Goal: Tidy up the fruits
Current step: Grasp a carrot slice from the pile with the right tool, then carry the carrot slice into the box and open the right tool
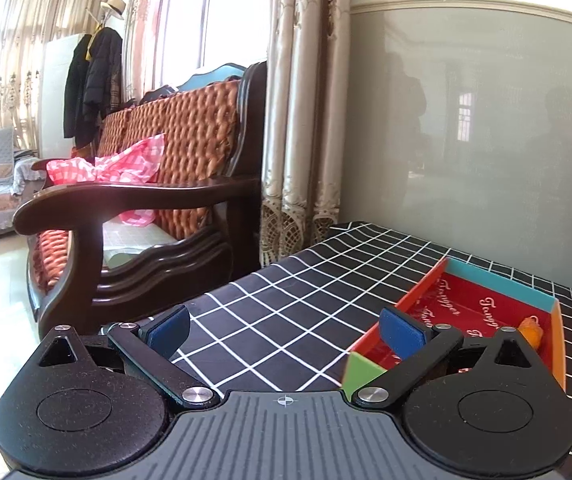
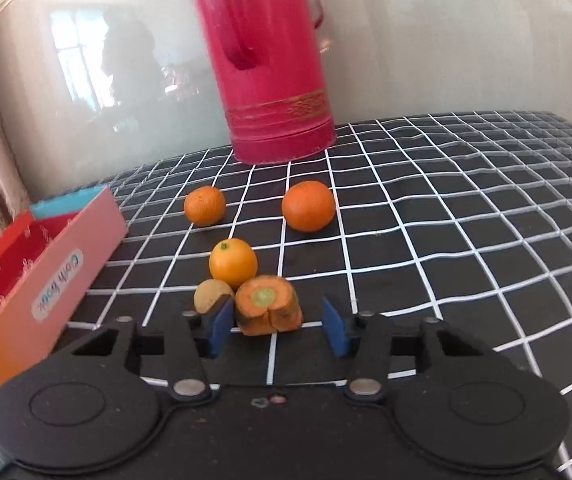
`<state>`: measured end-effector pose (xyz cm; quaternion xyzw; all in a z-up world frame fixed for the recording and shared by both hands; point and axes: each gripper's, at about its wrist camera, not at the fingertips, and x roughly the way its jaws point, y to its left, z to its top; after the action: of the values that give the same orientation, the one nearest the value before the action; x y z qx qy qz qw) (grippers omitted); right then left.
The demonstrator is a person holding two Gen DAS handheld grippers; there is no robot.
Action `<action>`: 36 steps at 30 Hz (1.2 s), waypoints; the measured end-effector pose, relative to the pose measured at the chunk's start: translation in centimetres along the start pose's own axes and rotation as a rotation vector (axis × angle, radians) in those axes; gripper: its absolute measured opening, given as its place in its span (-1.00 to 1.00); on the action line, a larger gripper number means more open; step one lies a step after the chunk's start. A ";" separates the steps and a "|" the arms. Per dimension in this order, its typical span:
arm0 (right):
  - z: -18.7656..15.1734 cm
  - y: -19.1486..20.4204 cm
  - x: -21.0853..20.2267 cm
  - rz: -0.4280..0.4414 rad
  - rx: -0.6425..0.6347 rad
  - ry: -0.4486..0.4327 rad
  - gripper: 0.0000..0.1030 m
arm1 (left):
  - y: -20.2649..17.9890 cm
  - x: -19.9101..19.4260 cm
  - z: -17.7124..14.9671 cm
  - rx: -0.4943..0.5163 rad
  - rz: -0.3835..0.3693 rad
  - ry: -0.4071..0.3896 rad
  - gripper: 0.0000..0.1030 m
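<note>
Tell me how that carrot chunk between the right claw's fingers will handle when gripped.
The carrot chunk looks stiff and dense, so it should hold shape under the right claw. It rests on a flat side, so it probably won't roll like the round oranges behind it. A split down its cut face suggests that hard squeezing might crack it.

Tablecloth (image 2: 426, 208): matt black cloth, white grid. Pitcher (image 2: 269, 60): glossy red, looked like enamelled metal. Tray (image 1: 486, 304): smooth card or plastic walls. Carrot stub (image 2: 267, 310): rough, scuffed skin. Sofa (image 1: 145, 208): polished dark wood, woven padded back.
</note>
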<state>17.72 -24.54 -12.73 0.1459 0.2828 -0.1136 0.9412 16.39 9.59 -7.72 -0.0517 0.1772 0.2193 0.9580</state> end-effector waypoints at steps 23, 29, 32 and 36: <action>-0.1 10.6 -4.2 0.440 -0.277 -0.145 -0.44 | 5.0 0.4 -0.2 -0.066 0.115 0.019 0.99; -2.3 15.1 -4.4 0.493 -0.441 -0.126 -0.44 | 6.2 0.4 -0.3 -0.060 0.134 0.016 0.99; -3.0 15.8 -4.7 0.474 -0.477 -0.131 -0.39 | 6.6 0.5 -0.3 -0.067 0.135 0.017 0.99; -2.6 14.9 -5.2 0.440 -0.433 -0.170 0.27 | 6.4 0.6 -0.3 -0.070 0.128 0.021 0.99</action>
<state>16.61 -9.10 -8.73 -0.0100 0.1826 0.1435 0.9726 14.01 15.53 -8.34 -0.0760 0.1823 0.2857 0.9377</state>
